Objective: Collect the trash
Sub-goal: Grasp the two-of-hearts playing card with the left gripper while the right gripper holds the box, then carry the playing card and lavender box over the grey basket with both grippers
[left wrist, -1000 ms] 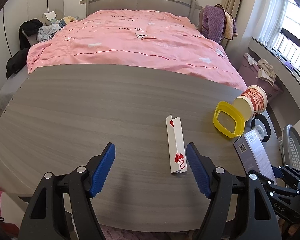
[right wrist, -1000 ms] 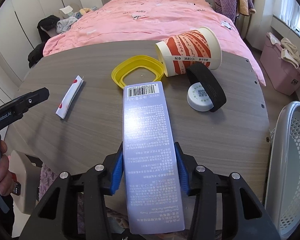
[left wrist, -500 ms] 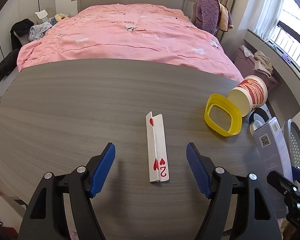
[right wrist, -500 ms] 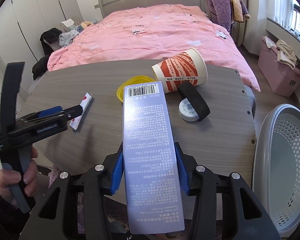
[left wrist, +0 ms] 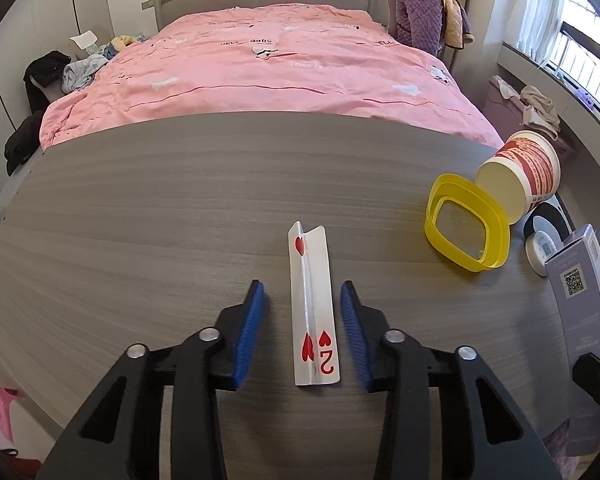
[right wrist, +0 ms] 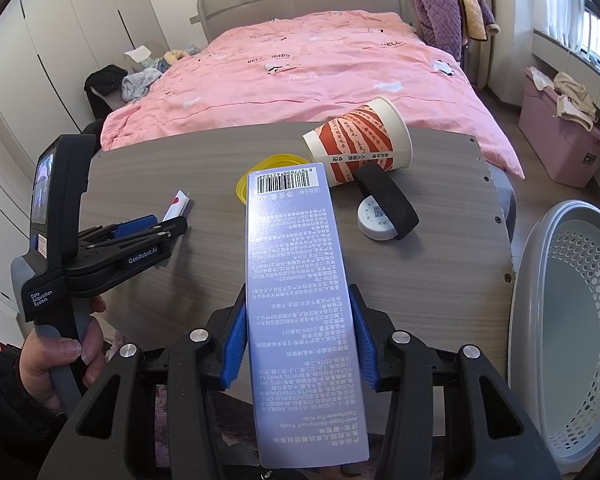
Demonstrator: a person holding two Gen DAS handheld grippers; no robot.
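Note:
A folded playing card (left wrist: pixel 314 312), a two of hearts, lies on the grey wooden table (left wrist: pixel 140 220). My left gripper (left wrist: pixel 302 296) straddles the card. Its blue jaws are closing, with a small gap still showing on each side of the card. In the right wrist view the left gripper (right wrist: pixel 156 228) hangs over the card (right wrist: pixel 176 208), held by a hand. My right gripper (right wrist: pixel 298 308) is shut on a long purple toothpaste box (right wrist: pixel 296 280), lifted off the table. The box (left wrist: pixel 580 312) also shows at the right edge of the left wrist view.
A red-striped paper cup (left wrist: pixel 528 172) lies on its side by a yellow plastic lid (left wrist: pixel 466 228). A white round tin with a black band (right wrist: pixel 384 212) sits near them. A grey perforated basket (right wrist: pixel 572 320) stands right of the table. A pink bed lies beyond.
The left gripper moved over the card, so it now lies between the jaws, which have narrowed a lot. The right gripper still holds the box, a little higher.

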